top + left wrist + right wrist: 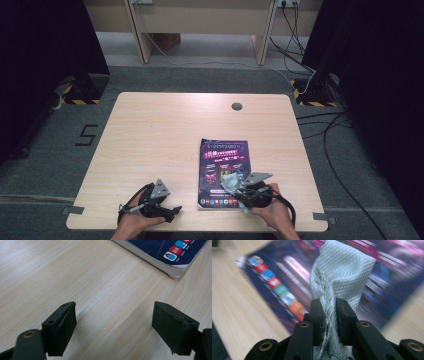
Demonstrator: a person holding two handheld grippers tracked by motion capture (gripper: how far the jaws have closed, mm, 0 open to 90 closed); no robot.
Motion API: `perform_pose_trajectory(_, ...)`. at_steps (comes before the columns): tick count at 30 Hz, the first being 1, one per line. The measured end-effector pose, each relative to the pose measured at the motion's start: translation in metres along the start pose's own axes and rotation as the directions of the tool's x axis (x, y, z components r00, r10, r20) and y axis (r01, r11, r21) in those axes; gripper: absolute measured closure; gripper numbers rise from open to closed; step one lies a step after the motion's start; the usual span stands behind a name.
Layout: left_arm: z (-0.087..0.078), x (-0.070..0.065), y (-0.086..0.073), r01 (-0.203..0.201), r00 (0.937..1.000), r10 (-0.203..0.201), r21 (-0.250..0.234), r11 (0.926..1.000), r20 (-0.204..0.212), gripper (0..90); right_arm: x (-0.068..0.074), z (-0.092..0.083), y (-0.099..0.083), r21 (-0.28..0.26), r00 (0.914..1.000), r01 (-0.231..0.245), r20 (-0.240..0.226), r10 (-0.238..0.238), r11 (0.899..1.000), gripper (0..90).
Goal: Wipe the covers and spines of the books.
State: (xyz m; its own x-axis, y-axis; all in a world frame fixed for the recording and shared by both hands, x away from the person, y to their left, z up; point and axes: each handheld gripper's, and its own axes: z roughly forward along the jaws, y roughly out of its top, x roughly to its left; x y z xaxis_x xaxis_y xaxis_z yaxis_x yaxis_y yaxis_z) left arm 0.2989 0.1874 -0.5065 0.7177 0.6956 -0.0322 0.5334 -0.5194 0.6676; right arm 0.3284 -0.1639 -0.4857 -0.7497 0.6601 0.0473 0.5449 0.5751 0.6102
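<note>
Your left gripper rests near the front edge of the table, its jaws spread wide with nothing between them; in the left gripper view bare wood lies between the pads and the corner of the magazine sits well apart, up to the right. Further right, the magazine lies flat on the table near the front edge. Your right gripper is over its lower right part, jaws pinching a pale green cloth that stands up from between the pads. You can judge the cloth as light, soft and limp: it bunches where you nip it, so hold a gathered fold deep in the jaws rather than one thin edge, which could slip out. The magazine looks floppy and could slide under a wipe. The cover is blurred in the right gripper view, its print unreadable, and you cannot tell whether the cloth touches it
</note>
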Motion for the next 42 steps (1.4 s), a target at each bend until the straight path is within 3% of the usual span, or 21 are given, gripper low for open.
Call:
perform_pose_trajectory(1,0.000,0.001,0.000,0.004,1.0000,-0.004,0.000,1.0000,-0.001,19.1,-0.005,-0.004,-0.004,0.000,0.9997,-0.023,0.011,0.023,1.000,77.0)
perform_pose_trajectory(5,-0.001,0.001,-0.001,0.003,1.0000,-0.003,0.004,1.0000,-0.006,19.1,-0.013,-0.010,-0.011,-0.001,0.9988,-0.040,0.026,0.040,0.999,77.0)
perform_pose_trajectory(8,0.000,0.002,-0.001,0.009,0.9999,-0.009,0.001,1.0000,-0.005,19.2,-0.008,-0.009,-0.007,0.014,0.9995,-0.019,0.025,0.019,1.000,77.2)
perform_pose_trajectory(12,-0.001,0.003,-0.001,0.008,0.9999,-0.008,0.006,1.0000,-0.012,19.4,0.007,0.001,0.003,0.012,0.9996,0.028,-0.010,-0.028,1.000,77.2)
perform_pose_trajectory(15,-0.002,0.004,-0.002,0.013,0.9997,-0.013,0.008,0.9999,-0.018,19.4,0.032,0.016,0.019,0.008,0.9933,0.088,-0.076,-0.088,0.996,77.2)
perform_pose_trajectory(16,-0.002,0.004,-0.002,0.013,0.9997,-0.013,0.008,0.9999,-0.018,19.6,0.032,0.016,0.019,0.008,0.9933,0.088,-0.076,-0.088,0.996,77.2)
perform_pose_trajectory(17,-0.002,0.006,-0.002,0.014,0.9996,-0.014,0.008,0.9999,-0.024,19.7,0.046,0.023,0.027,0.007,0.9870,0.121,-0.108,-0.120,0.993,77.2)
perform_pose_trajectory(18,-0.002,0.006,-0.002,0.014,0.9996,-0.014,0.008,0.9999,-0.024,19.8,0.046,0.023,0.027,0.007,0.9870,0.121,-0.108,-0.120,0.993,77.2)
perform_pose_trajectory(19,-0.002,0.007,-0.002,0.019,0.9994,-0.019,0.013,0.9997,-0.031,19.8,0.059,0.030,0.034,0.006,0.9792,0.152,-0.136,-0.150,0.988,77.2)
perform_pose_trajectory(20,-0.002,0.007,-0.002,0.019,0.9994,-0.019,0.013,0.9997,-0.031,19.8,0.059,0.030,0.034,0.006,0.9792,0.152,-0.136,-0.150,0.988,77.2)
perform_pose_trajectory(21,-0.003,0.007,-0.002,0.018,0.9993,-0.018,0.017,0.9997,-0.034,19.8,0.071,0.036,0.042,0.004,0.9722,0.179,-0.154,-0.176,0.984,77.2)
perform_pose_trajectory(22,-0.003,0.007,-0.002,0.018,0.9993,-0.018,0.017,0.9997,-0.034,19.9,0.071,0.036,0.042,0.004,0.9722,0.179,-0.154,-0.176,0.984,77.2)
perform_pose_trajectory(25,-0.003,0.007,-0.003,0.019,0.9993,-0.018,0.019,0.9996,-0.033,20.0,0.088,0.045,0.052,-0.002,0.9576,0.218,-0.192,-0.215,0.976,77.2)
perform_pose_trajectory(28,-0.003,0.007,-0.002,0.016,0.9992,-0.015,0.021,0.9997,-0.037,20.0,0.092,0.047,0.054,-0.002,0.9537,0.229,-0.199,-0.225,0.973,77.2)
perform_pose_trajectory(34,-0.002,0.007,-0.002,0.017,0.9992,-0.016,0.024,0.9996,-0.036,20.0,0.082,0.044,0.051,-0.003,0.9583,0.201,-0.207,-0.197,0.980,77.2)
perform_pose_trajectory(35,-0.002,0.007,-0.003,0.018,0.9993,-0.017,0.025,0.9995,-0.033,20.0,0.074,0.039,0.046,0.008,0.9670,0.172,-0.192,-0.168,0.985,77.2)
perform_pose_trajectory(36,-0.002,0.007,-0.003,0.018,0.9993,-0.017,0.025,0.9995,-0.033,20.0,0.074,0.039,0.046,0.008,0.9670,0.172,-0.192,-0.168,0.985,77.2)
perform_pose_trajectory(38,-0.003,0.007,-0.003,0.017,0.9993,-0.016,0.023,0.9996,-0.035,20.1,0.061,0.033,0.039,0.009,0.9758,0.137,-0.173,-0.133,0.991,77.2)
perform_pose_trajectory(39,-0.002,0.007,-0.002,0.021,0.9992,-0.020,0.017,0.9996,-0.036,20.0,0.046,0.026,0.030,0.012,0.9844,0.101,-0.146,-0.098,0.995,77.2)
perform_pose_trajectory(40,-0.002,0.007,-0.002,0.021,0.9992,-0.020,0.017,0.9996,-0.036,20.0,0.046,0.026,0.030,0.012,0.9844,0.101,-0.146,-0.098,0.995,77.2)
perform_pose_trajectory(42,-0.002,0.006,-0.003,0.018,0.9992,-0.018,0.021,0.9996,-0.035,20.1,0.030,0.017,0.020,0.014,0.9922,0.061,-0.109,-0.060,0.998,77.3)
